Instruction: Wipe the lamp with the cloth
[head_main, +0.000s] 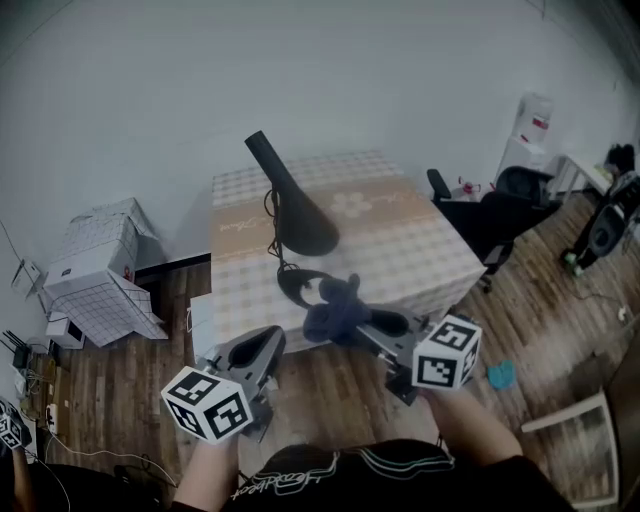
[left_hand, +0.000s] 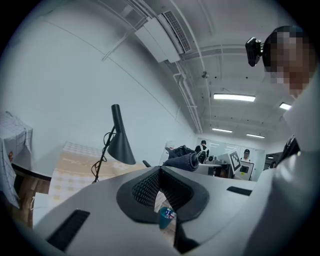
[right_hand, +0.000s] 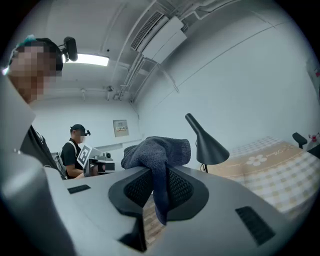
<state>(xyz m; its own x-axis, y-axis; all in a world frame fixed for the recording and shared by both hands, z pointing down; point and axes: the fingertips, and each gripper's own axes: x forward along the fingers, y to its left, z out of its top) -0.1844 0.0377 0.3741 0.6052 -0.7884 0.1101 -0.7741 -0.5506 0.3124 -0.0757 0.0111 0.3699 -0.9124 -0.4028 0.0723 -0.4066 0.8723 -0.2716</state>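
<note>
A black desk lamp (head_main: 298, 212) with a cone shade stands on the checked table (head_main: 420, 250), its round base (head_main: 300, 287) near the front edge. My right gripper (head_main: 347, 318) is shut on a dark blue cloth (head_main: 333, 306), held just in front of the lamp base. In the right gripper view the cloth (right_hand: 159, 152) bunches above the jaws and a strip hangs between them, with the lamp (right_hand: 207, 146) beyond. My left gripper (head_main: 270, 340) is lower left of the base, its jaws shut on nothing. The left gripper view shows the lamp (left_hand: 120, 144) and the cloth (left_hand: 183, 161).
Covered boxes (head_main: 100, 270) stand on the wooden floor at the left. A black office chair (head_main: 490, 215) sits right of the table, with a water dispenser (head_main: 530, 130) behind it. A teal object (head_main: 500, 375) and a white frame (head_main: 585, 430) lie at the lower right.
</note>
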